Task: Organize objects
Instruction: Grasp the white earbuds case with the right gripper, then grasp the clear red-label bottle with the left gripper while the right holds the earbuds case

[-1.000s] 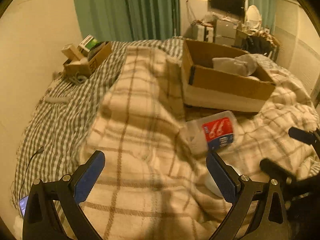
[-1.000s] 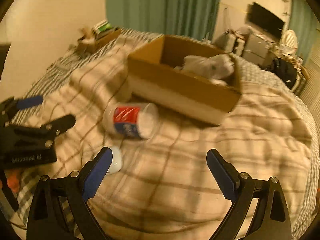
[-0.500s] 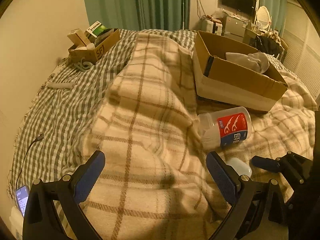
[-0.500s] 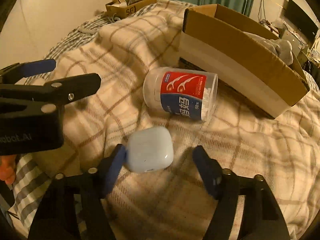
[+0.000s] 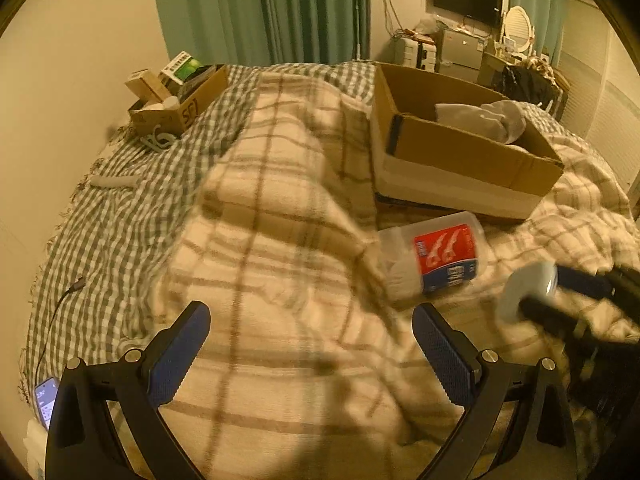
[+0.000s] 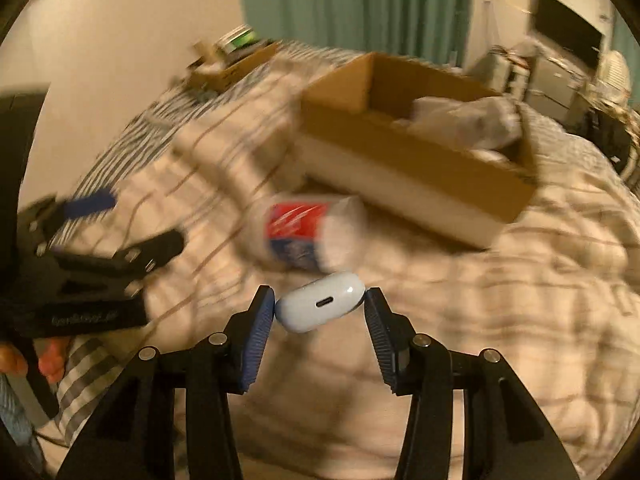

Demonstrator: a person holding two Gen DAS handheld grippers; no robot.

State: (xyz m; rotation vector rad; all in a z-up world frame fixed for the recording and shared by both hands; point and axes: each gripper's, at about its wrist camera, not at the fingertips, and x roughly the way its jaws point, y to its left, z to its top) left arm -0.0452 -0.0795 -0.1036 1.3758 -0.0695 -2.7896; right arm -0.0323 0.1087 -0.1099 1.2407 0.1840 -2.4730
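My right gripper (image 6: 319, 307) is shut on a white earbud case (image 6: 320, 307), held above the plaid blanket; it also shows in the left wrist view (image 5: 528, 292), between the right gripper's fingers. A clear floss-pick jar with a red and blue label (image 6: 308, 238) lies on its side on the blanket, just beyond the case; it also shows in the left wrist view (image 5: 436, 258). A large cardboard box (image 6: 416, 160) with crumpled grey cloth inside stands behind the jar; it also shows in the left wrist view (image 5: 460, 152). My left gripper (image 5: 310, 344) is open and empty over the blanket.
A small cardboard box of packets (image 5: 178, 100) sits at the bed's far left corner. A phone on a cable (image 5: 46, 400) lies at the near left edge. A white tube (image 5: 114, 181) lies on the checked sheet. Green curtains (image 5: 260, 12) and cluttered furniture (image 5: 460, 48) stand behind the bed.
My right gripper has closed on the earbud case and lifted it off the blanket. The left gripper has stayed open and hardly moved.
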